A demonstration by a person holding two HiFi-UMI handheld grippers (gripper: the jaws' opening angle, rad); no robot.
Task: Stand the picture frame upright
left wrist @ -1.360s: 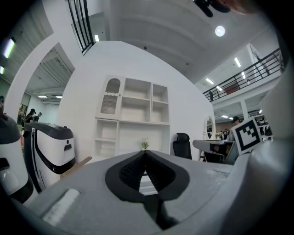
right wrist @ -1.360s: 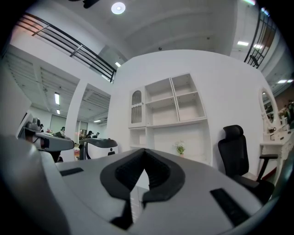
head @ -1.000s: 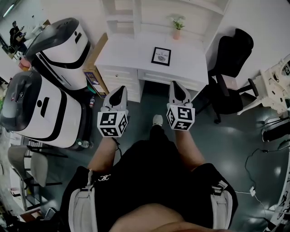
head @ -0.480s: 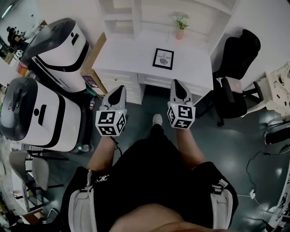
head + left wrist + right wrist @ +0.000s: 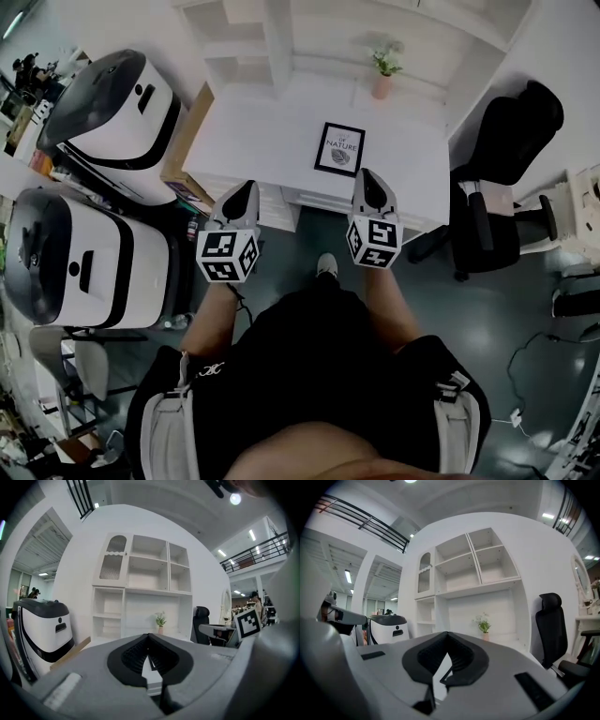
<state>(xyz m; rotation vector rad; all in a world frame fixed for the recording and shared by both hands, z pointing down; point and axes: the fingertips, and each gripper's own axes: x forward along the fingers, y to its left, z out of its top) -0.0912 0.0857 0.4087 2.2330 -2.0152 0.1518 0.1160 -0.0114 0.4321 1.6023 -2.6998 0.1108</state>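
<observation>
**Both claws clenched and empty, frame flat on the desk**

The black-edged picture frame with a white printed sheet (image 5: 339,149) lies face up on the white desk (image 5: 253,131). It sits near the desk's front edge, right of the middle. Nothing touches it.

The left gripper (image 5: 241,187) is held in front of the desk's front edge, left of the frame and apart from it. In the left gripper view its jaws are pressed together, with nothing between them (image 5: 149,635). The right gripper (image 5: 368,175) is at the front edge too, and in the head view its tip shows close to the frame's near right corner. Its jaws are likewise clenched on nothing (image 5: 446,634).

Toward the desk's back right corner stands a small green plant in a pink pot (image 5: 382,80). White open shelving (image 5: 281,37) rises along the desk's back edge. A flat brown cardboard sheet (image 5: 180,145) leans against the desk's left side. Left of it stand two large white machines with black tops (image 5: 108,103). A black office chair (image 5: 502,150) stands off the desk's right edge.
</observation>
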